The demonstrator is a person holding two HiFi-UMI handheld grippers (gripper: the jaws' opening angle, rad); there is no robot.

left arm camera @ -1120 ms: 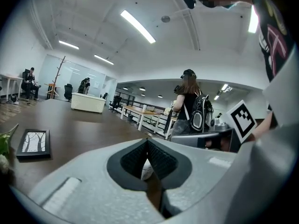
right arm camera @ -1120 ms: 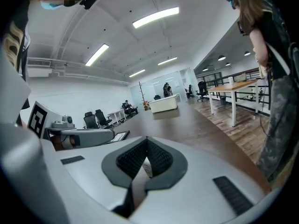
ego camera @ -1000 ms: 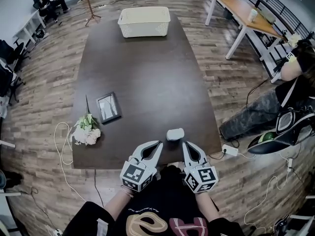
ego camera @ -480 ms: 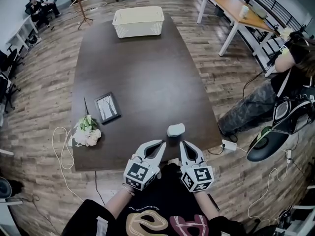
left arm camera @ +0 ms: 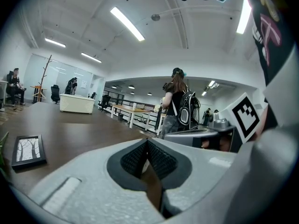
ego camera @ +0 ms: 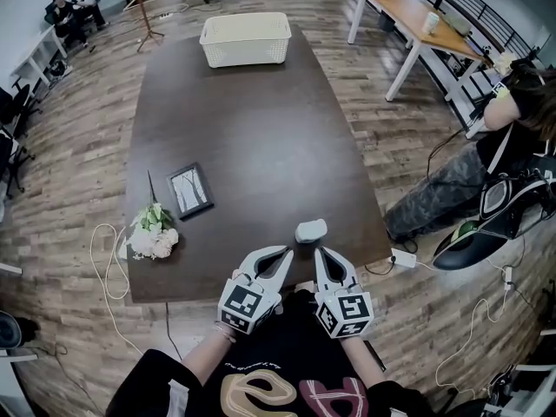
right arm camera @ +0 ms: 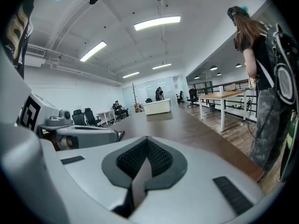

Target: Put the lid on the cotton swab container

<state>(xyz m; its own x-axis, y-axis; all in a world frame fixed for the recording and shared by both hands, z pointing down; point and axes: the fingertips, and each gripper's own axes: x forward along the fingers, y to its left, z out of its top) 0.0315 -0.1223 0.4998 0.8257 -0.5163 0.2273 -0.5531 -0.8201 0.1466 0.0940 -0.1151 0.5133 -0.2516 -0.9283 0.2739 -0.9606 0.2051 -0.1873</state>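
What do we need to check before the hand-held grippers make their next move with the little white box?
1. Left hand-held gripper empty: ok, jaws together on nothing.
2. Right hand-held gripper empty: ok, jaws together on nothing.
3. Jaws open for grabbing: not ok, both are shut.
4. Small white rounded container in plain sight: ok, it sits just ahead of both grippers, near the near edge of the dark brown table.
5. Lid found: cannot tell; no separate lid shows.
6. Room around the container: ok; the black picture frame and white flower bunch lie well to its left.
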